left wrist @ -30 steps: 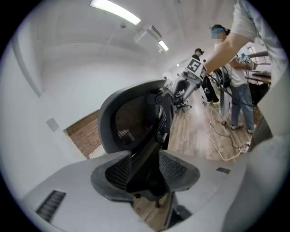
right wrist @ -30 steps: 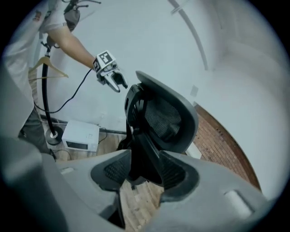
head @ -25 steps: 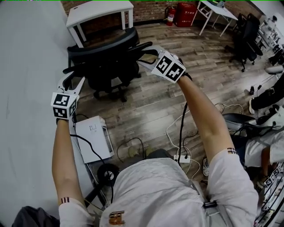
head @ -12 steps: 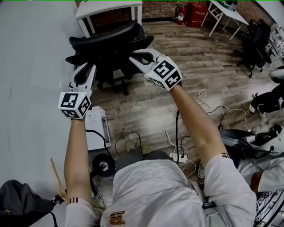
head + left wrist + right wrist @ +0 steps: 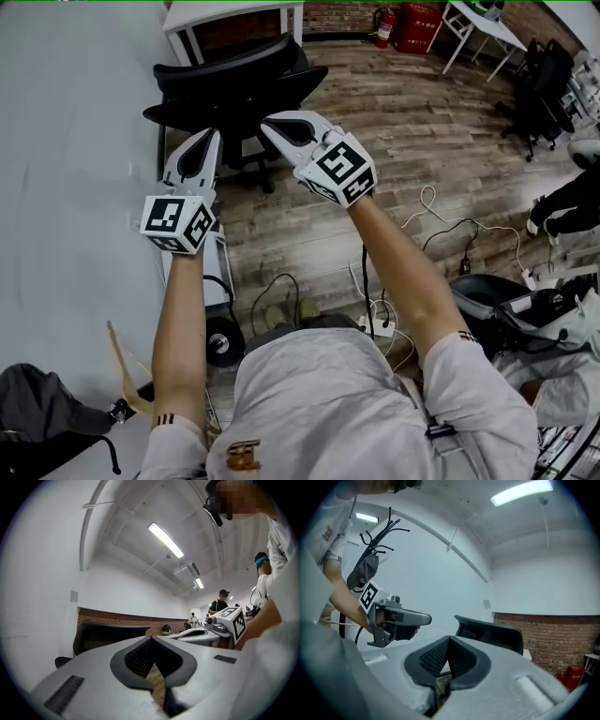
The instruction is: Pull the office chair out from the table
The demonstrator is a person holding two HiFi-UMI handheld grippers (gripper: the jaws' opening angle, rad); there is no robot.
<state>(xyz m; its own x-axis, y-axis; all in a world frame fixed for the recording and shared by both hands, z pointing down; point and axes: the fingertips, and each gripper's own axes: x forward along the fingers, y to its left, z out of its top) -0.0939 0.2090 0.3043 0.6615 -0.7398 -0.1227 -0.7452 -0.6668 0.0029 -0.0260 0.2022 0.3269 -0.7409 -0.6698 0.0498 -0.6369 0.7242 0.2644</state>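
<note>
The black office chair (image 5: 234,84) stands on the wood floor at the top of the head view, beside the big white table (image 5: 75,159) on the left. Both grippers hang in the air short of the chair and touch nothing. My left gripper (image 5: 212,137) is shut and empty, its jaws having just closed. My right gripper (image 5: 266,120) has also just closed on nothing. In the left gripper view the shut jaws (image 5: 151,640) point at the chair back (image 5: 105,637). The right gripper view shows its shut jaws (image 5: 449,640) and the chair back (image 5: 492,633) beyond.
A small white desk (image 5: 234,11) stands behind the chair against a brick wall. Cables and a power strip (image 5: 380,328) lie on the floor by my feet, and a white box (image 5: 221,274) under the left arm. More chairs (image 5: 539,84) and people are on the right.
Both grippers have drawn back from the chair's back and armrest toward me and risen. Their jaws, open a second ago, are now shut on nothing.
</note>
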